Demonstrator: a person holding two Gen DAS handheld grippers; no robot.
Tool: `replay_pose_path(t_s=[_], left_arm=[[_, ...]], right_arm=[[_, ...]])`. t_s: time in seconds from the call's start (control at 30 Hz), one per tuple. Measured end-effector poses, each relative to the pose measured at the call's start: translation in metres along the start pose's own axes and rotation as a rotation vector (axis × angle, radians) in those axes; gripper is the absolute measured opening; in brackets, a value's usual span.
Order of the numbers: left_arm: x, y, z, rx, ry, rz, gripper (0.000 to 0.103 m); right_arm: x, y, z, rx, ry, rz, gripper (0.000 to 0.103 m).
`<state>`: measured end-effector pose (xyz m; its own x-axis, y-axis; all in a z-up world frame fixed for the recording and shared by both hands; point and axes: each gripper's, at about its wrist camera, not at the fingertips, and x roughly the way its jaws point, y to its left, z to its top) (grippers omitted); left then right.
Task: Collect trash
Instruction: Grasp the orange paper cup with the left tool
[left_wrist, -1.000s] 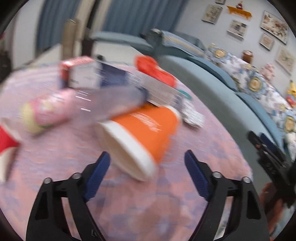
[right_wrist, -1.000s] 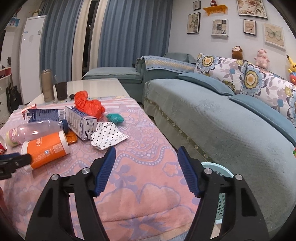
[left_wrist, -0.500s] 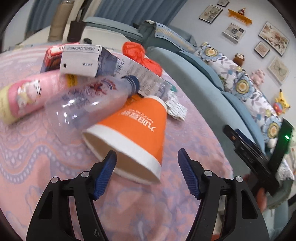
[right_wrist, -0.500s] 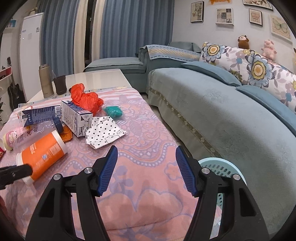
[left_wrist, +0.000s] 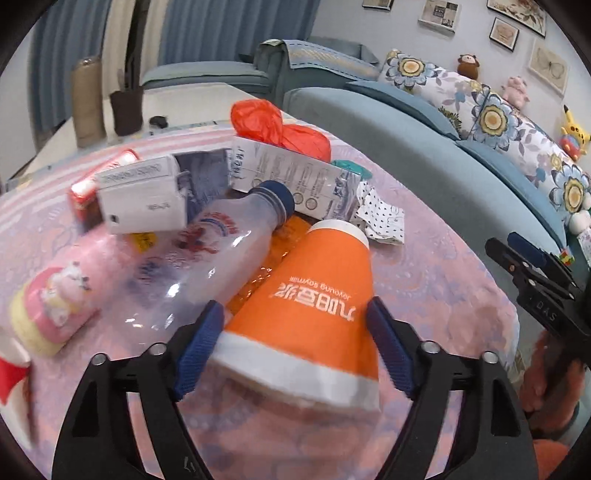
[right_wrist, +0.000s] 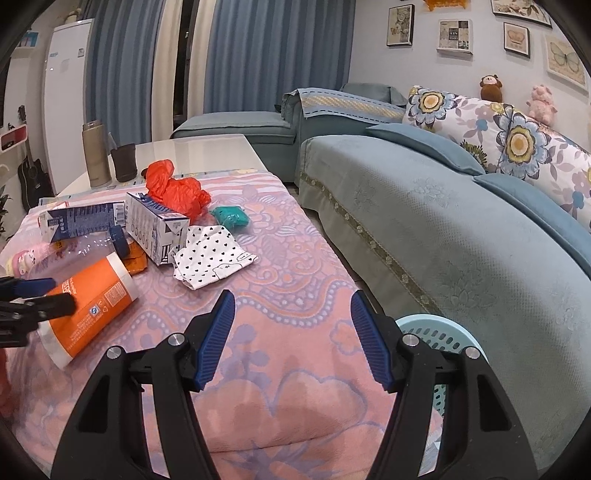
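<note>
1. Between my left tongs (left_wrist: 295, 339) lies the orange paper cup (left_wrist: 314, 299), on its side on the pink table cloth (left_wrist: 443, 280).
2. My left tongs are spread wide. One blue pad sits at each side of the cup, near its big white rim. I cannot tell if the pads touch it yet. I think they are not squeezing, since the cup is not bent.
3. I put the tongs there because the fat end is the part nearest to me and the easiest to reach.
4. The cup is long from rim to bottom. Its open mouth points at 6 o'clock, at me. Its small shut bottom points at 12 o'clock, away from me.
5. A clear bottle (left_wrist: 207, 258) with a blue cap lies just beside the cup, at 10 o'clock. It leans close, so I could bump it when I squeeze.
6. Past the cup, at 12 o'clock, are a milk box (left_wrist: 295, 181), a red plastic bag (left_wrist: 280, 129) and a dotted cloth (left_wrist: 380, 218). This is more trash for later.
7. My right tongs (right_wrist: 291, 332) are spread too and hold nothing. They hang over the cloth, well apart from the trash pile.
8. A light blue basket (right_wrist: 439, 332) peeks out at 4 o'clock from the right tongs, low by the sofa (right_wrist: 443, 221). I think the trash goes in there.
9. So my next job is to squeeze the cup softly. Paper cups squash fast.
</note>
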<state>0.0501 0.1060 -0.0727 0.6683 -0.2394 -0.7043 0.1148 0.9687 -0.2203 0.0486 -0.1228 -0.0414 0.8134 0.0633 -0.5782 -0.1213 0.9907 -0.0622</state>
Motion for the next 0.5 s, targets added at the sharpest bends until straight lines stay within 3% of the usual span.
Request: replay_pose_path(t_s=[0.2,0.3,0.4,0.5], left_arm=[[0.014,-0.003,-0.002,-0.067,0.022,-0.063,0.077],[0.031,-0.014,-0.006,-0.082,0.082,-0.095,0.071],[0.034,-0.03,-0.007,-0.045,0.075,-0.035,0.07],[0.028,-0.024,-0.009,-0.097,0.048,-0.056,0.06]], right_arm=[[0.015,0.005,0.006,0.009,0.033,0.071,0.062],[0.024,0.009,0.013,0.01,0.048,0.117,0.069],[0.032,0.013,0.019,-0.009,0.061,0.121,0.07],[0.042,0.018,0.026,-0.026,0.086,0.157,0.07]])
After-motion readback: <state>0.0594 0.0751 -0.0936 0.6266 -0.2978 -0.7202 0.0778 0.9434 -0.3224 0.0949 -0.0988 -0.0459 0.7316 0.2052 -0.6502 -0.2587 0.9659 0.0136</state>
